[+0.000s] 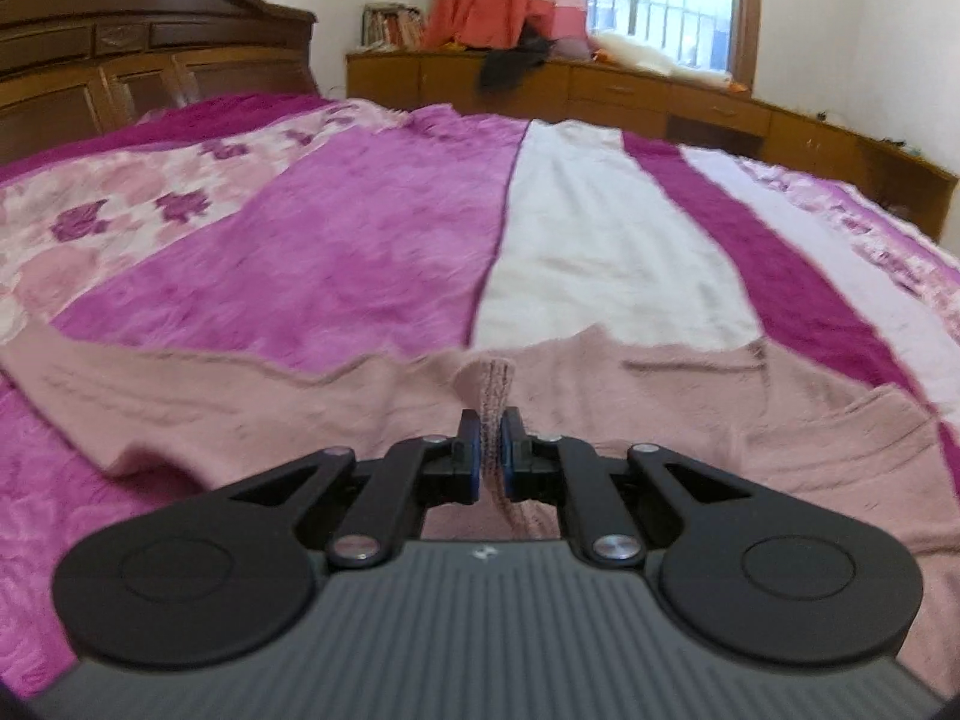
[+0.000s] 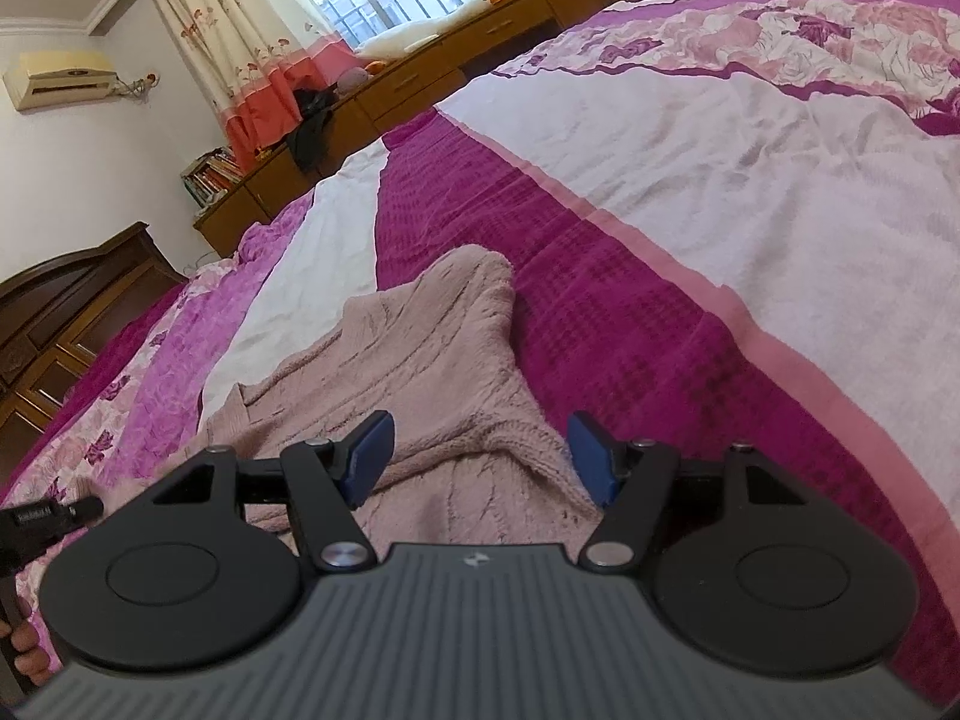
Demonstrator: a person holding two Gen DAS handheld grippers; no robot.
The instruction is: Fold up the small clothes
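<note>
A dusty pink knitted sweater (image 1: 690, 420) lies spread across the bed, one sleeve stretching to the left. My left gripper (image 1: 492, 420) is shut on a ribbed edge of the sweater (image 1: 493, 381), which sticks up between the blue pads. In the right wrist view the same pink sweater (image 2: 432, 372) lies bunched on the magenta stripe. My right gripper (image 2: 480, 447) hovers over it with its jaws wide apart and only loose knit beneath them. The blue pads (image 2: 372, 450) touch nothing.
The bed cover (image 1: 372, 252) has magenta, white and floral stripes. A dark wooden headboard (image 1: 120, 60) stands at the far left. Low wooden cabinets (image 1: 630, 90) with a dark garment and soft toys run under the window. A hand (image 2: 24, 642) shows at the left edge of the right wrist view.
</note>
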